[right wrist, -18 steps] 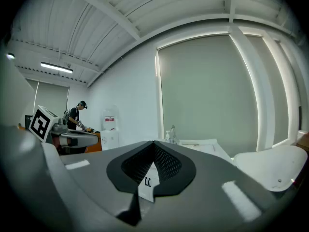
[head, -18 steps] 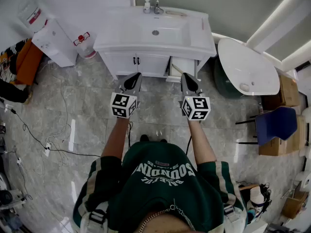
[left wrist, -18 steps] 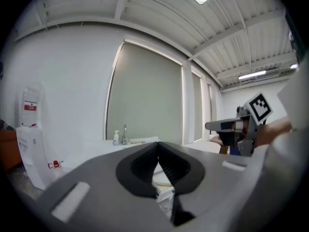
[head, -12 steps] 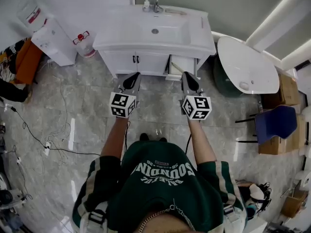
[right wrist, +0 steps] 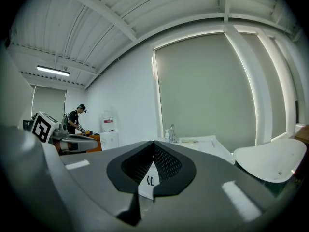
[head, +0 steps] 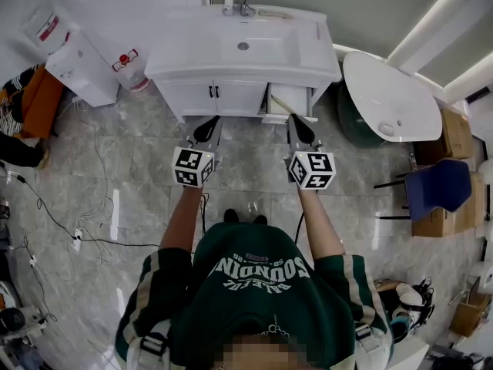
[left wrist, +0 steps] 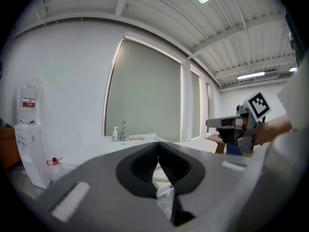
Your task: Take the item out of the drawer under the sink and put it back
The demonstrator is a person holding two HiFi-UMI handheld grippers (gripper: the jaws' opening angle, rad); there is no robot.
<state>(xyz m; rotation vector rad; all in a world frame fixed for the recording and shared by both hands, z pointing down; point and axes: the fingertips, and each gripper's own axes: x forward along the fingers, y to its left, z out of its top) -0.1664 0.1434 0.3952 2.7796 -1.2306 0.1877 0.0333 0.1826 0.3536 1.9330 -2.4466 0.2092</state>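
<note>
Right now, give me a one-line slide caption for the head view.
Person in green shirt faces white sink cabinet, its right drawer open, left tool and right tool both shut.

The drawer (head: pixel 286 101) is white and stands pulled out from the right-hand end of the white sink cabinet (head: pixel 231 99), just below the countertop's right edge. Its open top shows a pale inside with a thin slanted line across it. What lies in it is too small to tell.
</note>
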